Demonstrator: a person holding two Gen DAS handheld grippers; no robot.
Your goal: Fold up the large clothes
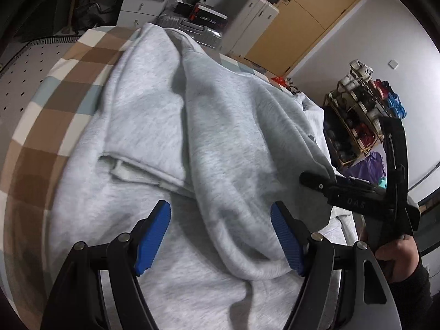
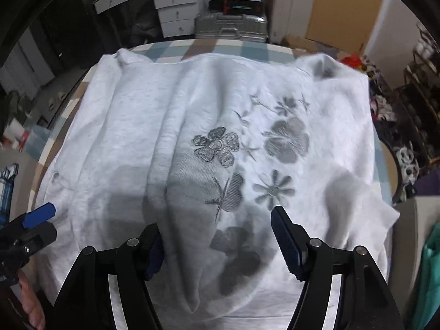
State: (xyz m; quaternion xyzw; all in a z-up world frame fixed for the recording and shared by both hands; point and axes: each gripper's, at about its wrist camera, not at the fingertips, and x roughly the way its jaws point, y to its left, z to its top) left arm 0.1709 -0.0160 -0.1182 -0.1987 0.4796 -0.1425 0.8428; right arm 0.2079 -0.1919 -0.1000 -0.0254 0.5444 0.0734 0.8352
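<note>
Home bedroom, checked bedsheet (image 1: pixel 63 82), suitcase (image 2: pixel 231 29), drawers (image 2: pixel 176 13), shoe rack (image 1: pixel 360 110)

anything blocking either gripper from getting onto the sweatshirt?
Nothing visible does. The left gripper and right gripper both stand open directly over the grey sweatshirt, with only raised folds of its own fabric between their fingers. The sweatshirt lies spread on the checkered sheet, and nothing else rests on it.

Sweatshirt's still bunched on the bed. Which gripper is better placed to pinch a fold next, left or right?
Left, probably. The left gripper is open with a raised ridge of the grey sweatshirt running between its pads. The right gripper is open too, but the ridge there sits nearer one pad, over the embroidered flowers.
</note>
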